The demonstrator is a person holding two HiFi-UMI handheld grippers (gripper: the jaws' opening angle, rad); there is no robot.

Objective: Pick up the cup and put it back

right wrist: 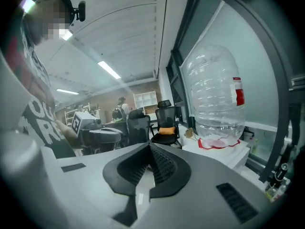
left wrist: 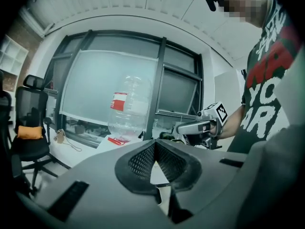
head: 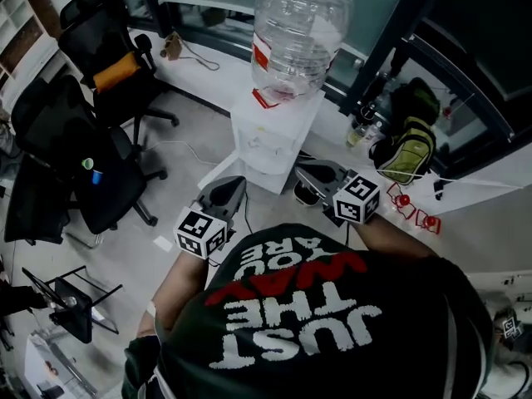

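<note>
Cup is nowhere we can spot for sure around the water dispenser (head: pixel 268 142). Left gripper (head: pixel 231 185) and right gripper (head: pixel 309 173) hang just in front of it, both pinched shut on nothing. Could be pre-grab or post-return, so we just keep clear of its bottle (head: pixel 299 32).

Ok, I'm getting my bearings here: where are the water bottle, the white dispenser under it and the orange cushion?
water bottle (head: pixel 301 32), head view, middle of its clear body.
dispenser (head: pixel 274 152), head view, its white front face.
orange cushion (head: pixel 116 71), head view, its middle.
</note>
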